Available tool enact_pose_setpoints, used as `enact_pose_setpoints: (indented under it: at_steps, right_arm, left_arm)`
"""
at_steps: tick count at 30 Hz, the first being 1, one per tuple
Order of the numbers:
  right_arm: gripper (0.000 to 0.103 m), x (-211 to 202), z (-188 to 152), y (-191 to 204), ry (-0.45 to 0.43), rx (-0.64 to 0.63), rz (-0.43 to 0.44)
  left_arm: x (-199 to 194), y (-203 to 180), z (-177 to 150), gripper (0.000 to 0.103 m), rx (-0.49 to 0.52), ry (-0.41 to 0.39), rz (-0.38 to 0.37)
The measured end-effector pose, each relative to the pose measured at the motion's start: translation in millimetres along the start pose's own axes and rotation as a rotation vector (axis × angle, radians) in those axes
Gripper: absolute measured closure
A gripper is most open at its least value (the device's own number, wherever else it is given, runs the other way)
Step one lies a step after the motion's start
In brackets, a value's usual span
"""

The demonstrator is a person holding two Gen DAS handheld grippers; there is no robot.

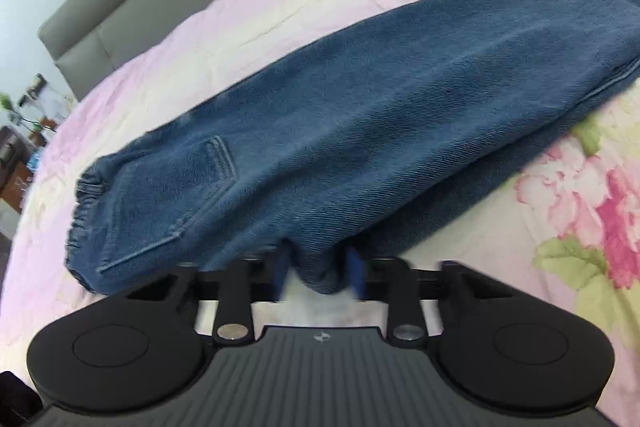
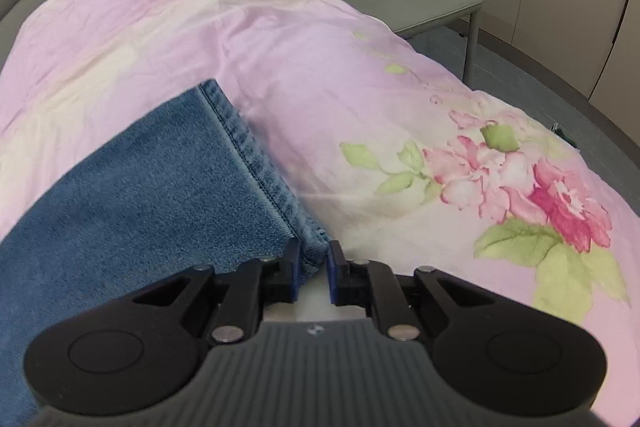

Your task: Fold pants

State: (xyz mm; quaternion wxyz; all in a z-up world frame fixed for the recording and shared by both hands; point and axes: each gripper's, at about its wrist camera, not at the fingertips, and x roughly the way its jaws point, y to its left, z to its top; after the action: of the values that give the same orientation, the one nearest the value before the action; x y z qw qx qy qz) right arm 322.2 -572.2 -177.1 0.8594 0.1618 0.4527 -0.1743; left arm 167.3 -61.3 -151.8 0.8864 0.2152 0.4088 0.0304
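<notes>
Nearest the lens, the left claw pinches a bunched fold of the jeans at the crotch-side edge, below the back pocket. The right claw stands narrow at the hem corner, denim between its blue pads; whether they press on it I cannot tell. The jeans lie lengthwise on the bed, apparently one leg over the other. Denim looks heavy, limp and grippy: it should sag between holds, so seams, hem and elastic waistband seem the soundest holds.
</notes>
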Motion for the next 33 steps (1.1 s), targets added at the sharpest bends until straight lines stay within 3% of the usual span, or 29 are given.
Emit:
enact_pose_setpoints:
  at_steps: [2, 5, 8, 10, 15, 20, 26, 30, 33]
  right_arm:
    - [0.095, 0.0, -0.5, 4.0, -0.002, -0.019, -0.016]
    - [0.090, -5.1, 1.0, 5.8, 0.001, -0.046, -0.033]
    - [0.078, -18.0, 5.7, 15.6, -0.037, -0.125, -0.088]
    - [0.075, -31.9, 6.4, 31.7, -0.060, -0.200, -0.087]
    - [0.065, -66.8, -7.4, 114.9, -0.073, -0.457, 0.112]
    - [0.065, -83.6, -47.9, 221.9, -0.002, -0.686, 0.305]
    - [0.065, -102.8, -106.1, 332.0, 0.056, -0.888, 0.458]
    - [0.065, -114.9, -139.4, 394.5, 0.075, -0.952, 0.526]
    - [0.065, -118.6, -158.4, 434.3, 0.084, -0.980, 0.560]
  left_arm:
    - [-0.7, 2.9, -1.5, 0.089, -0.013, 0.010, -0.013]
    - [0.7, -2.1, -5.4, 0.092, 0.045, 0.040, -0.012]
    - [7.0, 4.4, -10.0, 0.095, -0.044, 0.098, -0.071]
    - [10.0, 8.0, -14.7, 0.096, -0.085, 0.123, -0.090]
    - [16.3, 23.4, -17.7, 0.097, -0.160, 0.165, -0.155]
    - [24.2, 54.0, -20.1, 0.103, -0.310, 0.258, -0.287]
    - [-7.6, 102.8, -22.0, 0.096, -0.393, 0.162, -0.349]
    - [-11.9, 145.6, -19.2, 0.095, -0.470, 0.076, -0.337]
    - [-0.2, 175.9, -12.6, 0.095, -0.535, 0.046, -0.275]
